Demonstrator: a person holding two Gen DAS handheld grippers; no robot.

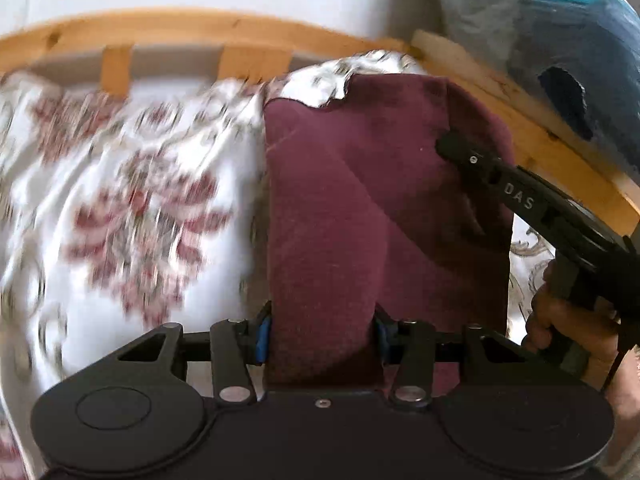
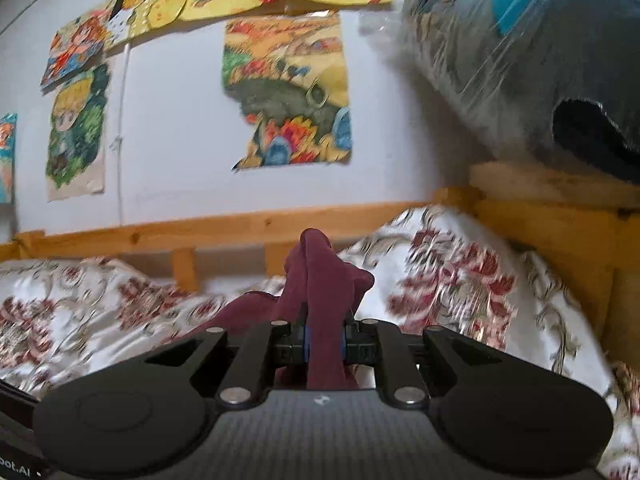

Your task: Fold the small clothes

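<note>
A small maroon garment (image 1: 360,208) hangs stretched above the floral bedspread (image 1: 132,184). My left gripper (image 1: 322,334) is shut on its near edge, the cloth filling the gap between the blue pads. My right gripper (image 2: 324,344) is shut on another part of the same maroon garment (image 2: 316,280), which bunches up in front of its jaws. In the left wrist view the right gripper (image 1: 452,144) reaches in from the right and pinches the garment's far right part. The garment's lower side is hidden.
A wooden bed rail (image 1: 200,32) runs along the far side of the bed, with a white wall and children's drawings (image 2: 288,92) behind. A plastic-wrapped blue bundle (image 2: 540,52) sits on the wooden frame at the right. A hand (image 1: 568,328) holds the right gripper.
</note>
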